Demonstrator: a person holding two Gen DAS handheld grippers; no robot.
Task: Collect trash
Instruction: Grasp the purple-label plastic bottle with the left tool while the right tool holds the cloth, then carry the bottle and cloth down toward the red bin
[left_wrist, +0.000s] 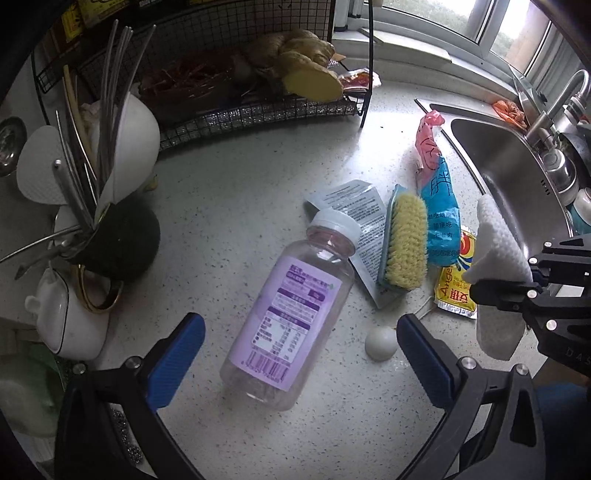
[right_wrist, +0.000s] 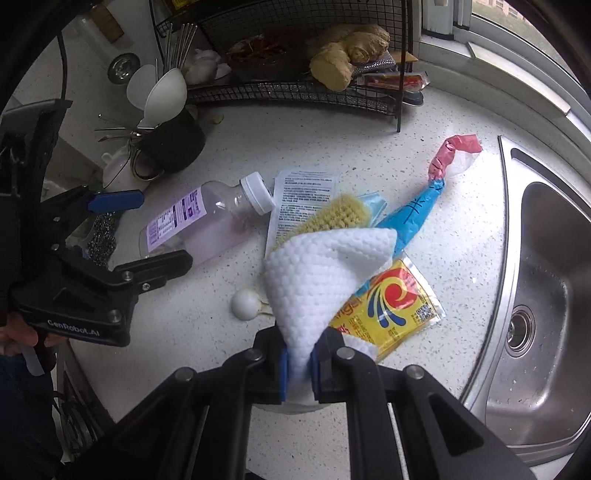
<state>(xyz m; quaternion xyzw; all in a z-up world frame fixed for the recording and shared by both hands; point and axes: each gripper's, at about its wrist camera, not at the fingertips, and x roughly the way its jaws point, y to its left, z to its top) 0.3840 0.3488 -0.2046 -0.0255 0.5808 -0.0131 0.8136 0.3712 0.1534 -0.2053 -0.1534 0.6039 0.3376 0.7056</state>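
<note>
An empty clear plastic bottle (left_wrist: 291, 310) with a purple label and white cap lies on the speckled counter (left_wrist: 229, 206). My left gripper (left_wrist: 301, 354) is open, its blue pads on either side of the bottle's lower half. My right gripper (right_wrist: 298, 369) is shut on a white paper towel (right_wrist: 325, 273) and holds it above a yellow sachet (right_wrist: 399, 306). The towel also shows in the left wrist view (left_wrist: 495, 251). A printed leaflet (left_wrist: 354, 210), a blue and pink plastic bag (left_wrist: 437, 206) and a small white ball (left_wrist: 381, 342) lie nearby.
A yellow-bristled scrub brush (left_wrist: 404, 243) lies on the leaflet. A steel sink (right_wrist: 546, 295) is at the right. A wire rack (left_wrist: 258, 107) with ginger stands at the back. A dark utensil cup (left_wrist: 122, 240) and white crockery (left_wrist: 66, 317) stand at the left.
</note>
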